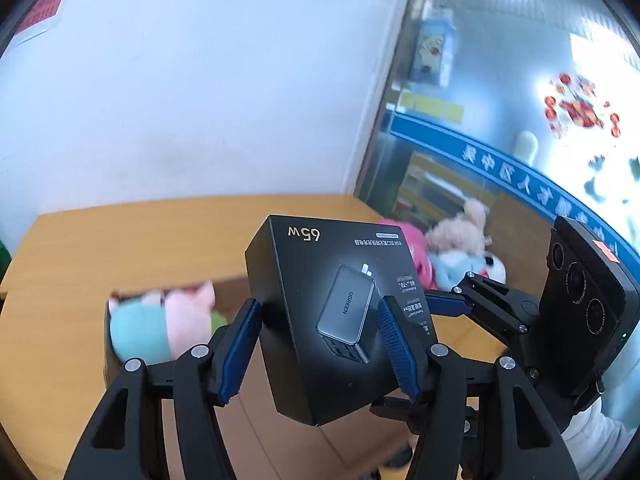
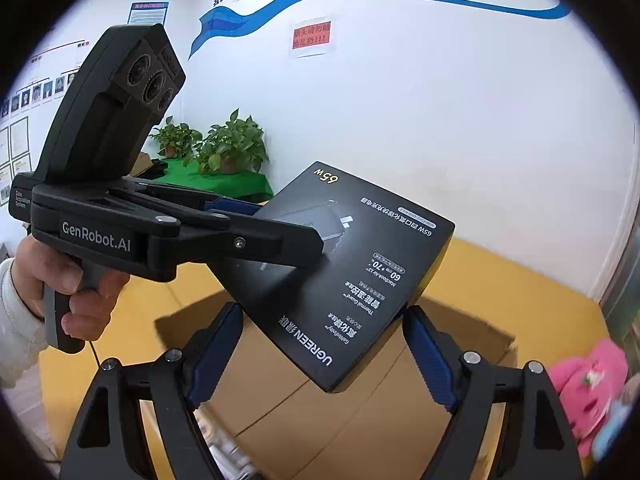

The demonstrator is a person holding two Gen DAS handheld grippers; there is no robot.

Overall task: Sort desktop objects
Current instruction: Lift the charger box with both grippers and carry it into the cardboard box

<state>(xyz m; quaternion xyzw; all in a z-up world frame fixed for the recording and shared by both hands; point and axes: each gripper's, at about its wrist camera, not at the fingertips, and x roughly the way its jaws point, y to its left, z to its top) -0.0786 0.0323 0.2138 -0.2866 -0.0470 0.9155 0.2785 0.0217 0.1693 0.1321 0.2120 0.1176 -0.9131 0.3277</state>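
Clearly both grippers, left gripper (image 1: 320,344) and right gripper (image 2: 322,356), clamp black charger box (image 1: 332,312); only right view shows hand (image 2: 68,280), open carton (image 2: 340,412) below, potted plants (image 2: 232,148) beyond.

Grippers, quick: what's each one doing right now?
Left gripper: closed on the black charger box.
Right gripper: closed on the same box too.
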